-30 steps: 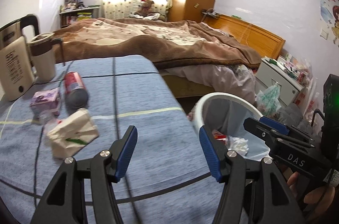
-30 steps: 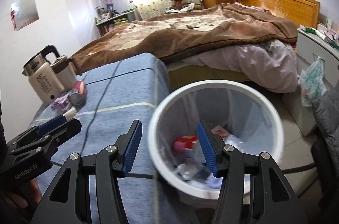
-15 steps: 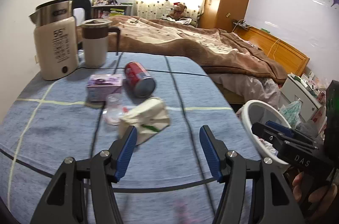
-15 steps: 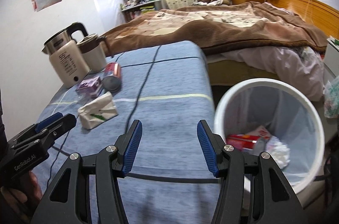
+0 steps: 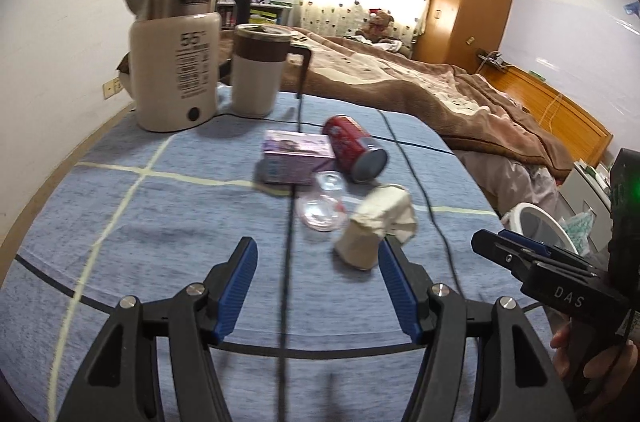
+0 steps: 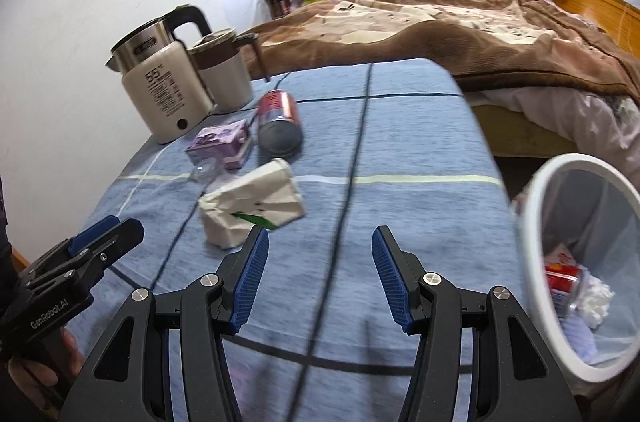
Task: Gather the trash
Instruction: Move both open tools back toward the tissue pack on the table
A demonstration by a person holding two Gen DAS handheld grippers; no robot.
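Bare desk (image 6: 400,150) cloth right of crumpled carton (image 6: 250,208). Kettle (image 5: 174,82) and mug (image 5: 258,72) block the far-left corner; can (image 5: 354,152), box (image 5: 294,162) crowd between.

Both views swung from the bin (image 6: 536,206) toward the table (image 5: 160,222), crumpled white carton (image 5: 376,226) now near left gripper (image 5: 316,282) at 1 o'clock.

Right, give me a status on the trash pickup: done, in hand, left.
Done: a red can and crumpled paper lie in the white bin. In hand: nothing; left gripper and right gripper are both open and empty. Left on the table: crumpled carton, red can, purple box, clear plastic piece.
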